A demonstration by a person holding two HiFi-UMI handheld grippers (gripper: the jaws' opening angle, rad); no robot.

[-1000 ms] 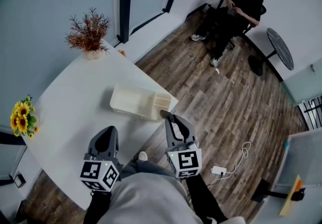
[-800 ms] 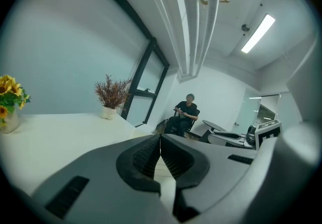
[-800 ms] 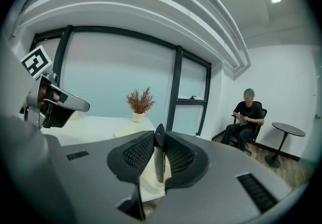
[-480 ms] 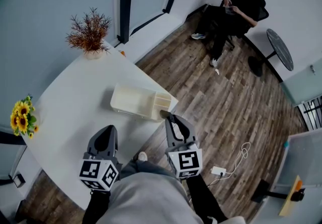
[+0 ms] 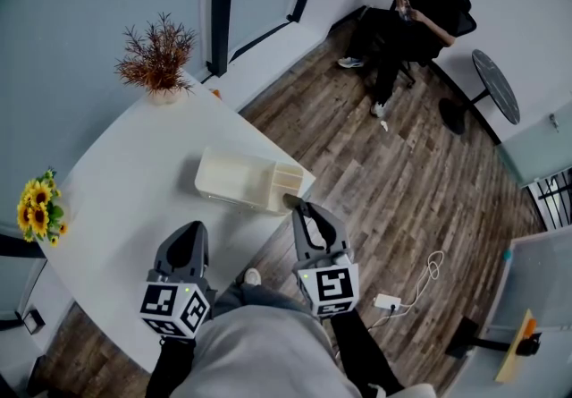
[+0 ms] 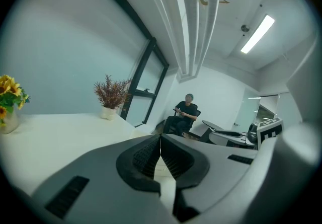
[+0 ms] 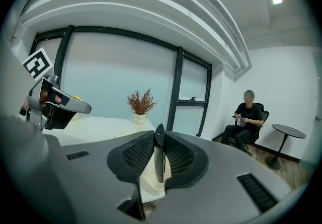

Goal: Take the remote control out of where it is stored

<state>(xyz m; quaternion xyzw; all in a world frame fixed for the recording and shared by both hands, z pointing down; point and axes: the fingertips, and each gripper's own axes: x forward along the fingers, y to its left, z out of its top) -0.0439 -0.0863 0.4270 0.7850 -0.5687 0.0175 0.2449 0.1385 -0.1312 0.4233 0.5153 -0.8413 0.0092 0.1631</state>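
Right jaws: the right gripper (image 7: 157,140) is pinching the remote control (image 7: 159,162). Both ribbed pads press on its flat sides.
Remote control: it is a thin dark bar, standing on its edge between the pads. It sticks out a little past the jaw tips. In the head view its far tip (image 5: 290,201) is right by the near corner of the storage box (image 5: 237,182). You cannot tell if it touches the box.
Left jaws: the left gripper (image 6: 160,140) has its jaws pressed together. Nothing is between them.
Left gripper place: it hangs over the near part of the bench (image 5: 125,208), well apart from the box. It is beside the right gripper, and both point the same way.
Storage box: it is cream white and lies on the bench, close to the edge by the floor. It has one long part and some small parts at the end nearest the right gripper.
Bench: it is white and mostly bare.
Red plant (image 5: 159,61): a dry, bushy plant in a small white pot at the far corner of the bench.
Sunflowers (image 5: 40,208): yellow flowers at the left edge of the bench.
Floor (image 5: 393,182): brown wood boards, with a white cable and plug (image 5: 390,302) lying near the person's feet.
Seated person (image 5: 416,16): sits on a chair in the far corner in dark clothes, with a small round table (image 5: 496,88) close by.
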